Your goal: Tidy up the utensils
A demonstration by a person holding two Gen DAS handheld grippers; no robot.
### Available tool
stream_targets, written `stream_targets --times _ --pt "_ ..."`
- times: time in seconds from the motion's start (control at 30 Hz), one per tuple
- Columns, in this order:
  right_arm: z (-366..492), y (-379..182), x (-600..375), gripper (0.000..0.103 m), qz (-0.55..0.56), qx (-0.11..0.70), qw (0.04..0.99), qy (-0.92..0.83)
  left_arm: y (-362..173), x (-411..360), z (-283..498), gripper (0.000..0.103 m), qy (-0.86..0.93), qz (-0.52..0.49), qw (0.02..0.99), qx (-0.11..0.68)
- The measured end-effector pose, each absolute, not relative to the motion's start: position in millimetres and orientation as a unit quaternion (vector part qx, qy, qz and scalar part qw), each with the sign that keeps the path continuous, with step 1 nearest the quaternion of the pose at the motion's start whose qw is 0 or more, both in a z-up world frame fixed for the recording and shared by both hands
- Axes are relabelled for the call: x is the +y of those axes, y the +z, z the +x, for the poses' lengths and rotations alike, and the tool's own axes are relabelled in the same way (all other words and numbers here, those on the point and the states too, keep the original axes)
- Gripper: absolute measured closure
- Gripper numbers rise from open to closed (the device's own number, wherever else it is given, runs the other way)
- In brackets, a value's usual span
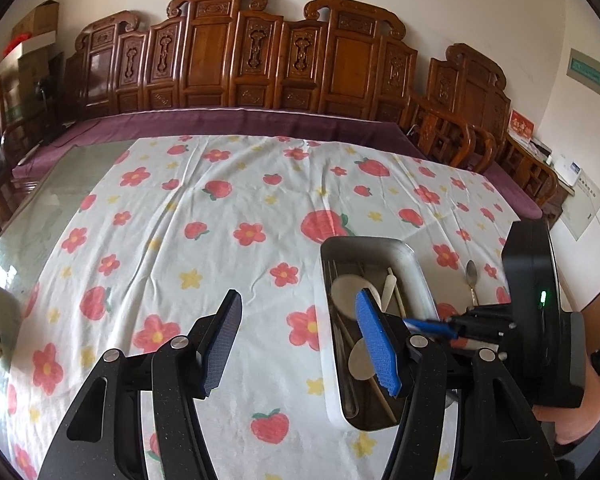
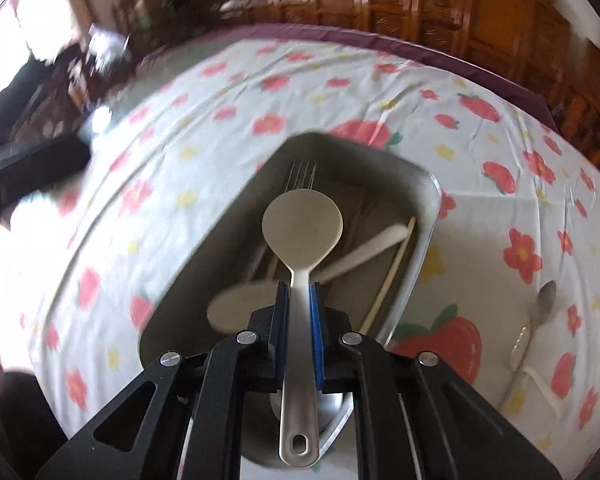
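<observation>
1. Right gripper [image 2: 299,312]: jaws closed on the handle of a beige rice paddle [image 2: 302,224], lower centre of right wrist view. Paddle head points up-frame and sits over the metal tray [image 2: 426,216]; handle end w/ hang hole sticks out below the pads at frame bottom.
2. Tray in right view = mid-frame, angled. Inside: a fork [image 2: 300,174] w/ tines at the top end, a second beige paddle [image 2: 230,306] at lower left, partly hidden behind the gripper, a white spoon-like utensil [image 2: 364,250] lying slanted, and a wooden chopstick [image 2: 392,268] along the right wall. Items overlap; can't tell exact stacking.
3. Metal spoon [image 2: 540,308] lies on the cloth outside the tray, right side of frame, well apart from the gripper. A pale, blurred utensil lies just below it; type unclear.
4. Left gripper [image 1: 296,320]: jaws spread wide, nothing between them, lower centre of left wrist view, above the floral tablecloth [image 1: 180,240]. Its right pad overlaps the tray's [image 1: 328,320] left part in the frame.
5. Left view also shows the right gripper's body [image 1: 532,300] at right edge w/ a green LED, blue pad reaching over the tray; it blocks the tray's right side.
6. Spoon [image 1: 471,276] shows on the cloth between the tray and that black body.
7. Surroundings: carved wooden chairs [image 1: 260,52] line the far table edge, purple under-cloth [image 1: 240,120] showing, cardboard boxes [image 1: 36,24] upper left.
8. Right view is motion-blurred at the edges.
</observation>
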State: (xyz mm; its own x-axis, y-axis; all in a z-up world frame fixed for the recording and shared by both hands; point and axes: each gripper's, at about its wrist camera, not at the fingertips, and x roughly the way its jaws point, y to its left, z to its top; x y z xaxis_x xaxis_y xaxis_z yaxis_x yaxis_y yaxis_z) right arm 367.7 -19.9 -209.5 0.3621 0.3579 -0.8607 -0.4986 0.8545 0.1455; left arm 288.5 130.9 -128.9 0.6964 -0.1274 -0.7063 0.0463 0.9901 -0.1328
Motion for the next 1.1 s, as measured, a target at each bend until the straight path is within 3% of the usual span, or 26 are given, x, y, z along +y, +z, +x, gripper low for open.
stream_targets --times 0.07,0.1,0.2,0.57,1.1 --pt "371.5 -209.0 -19.2 0.091 -0.042 0.501 0.822 0.267 -129.6 132.3 289.0 0.046 -0.045 -0.053 0.919 0.388" --pt "372.1 -209.3 -17.3 0.086 -0.029 0.503 0.818 0.278 -129.7 132.9 289.2 0.046 -0.044 -0.053 0.919 0.388" --pt "371.3 -207.8 -13.9 0.058 -0.028 0.497 0.819 0.287 -130.0 134.4 289.2 0.046 -0.043 -0.054 0.919 0.388" --pt "350.4 -176.9 -109.7 0.058 -0.05 0.442 0.864 0.233 -135.4 101.7 284.8 0.046 -0.063 -0.025 0.916 0.396" --pt "345.4 -219.5 -257.1 0.059 -0.042 0.448 0.878 0.165 -154.4 -37.2 288.3 0.046 -0.145 0.011 0.89 0.432"
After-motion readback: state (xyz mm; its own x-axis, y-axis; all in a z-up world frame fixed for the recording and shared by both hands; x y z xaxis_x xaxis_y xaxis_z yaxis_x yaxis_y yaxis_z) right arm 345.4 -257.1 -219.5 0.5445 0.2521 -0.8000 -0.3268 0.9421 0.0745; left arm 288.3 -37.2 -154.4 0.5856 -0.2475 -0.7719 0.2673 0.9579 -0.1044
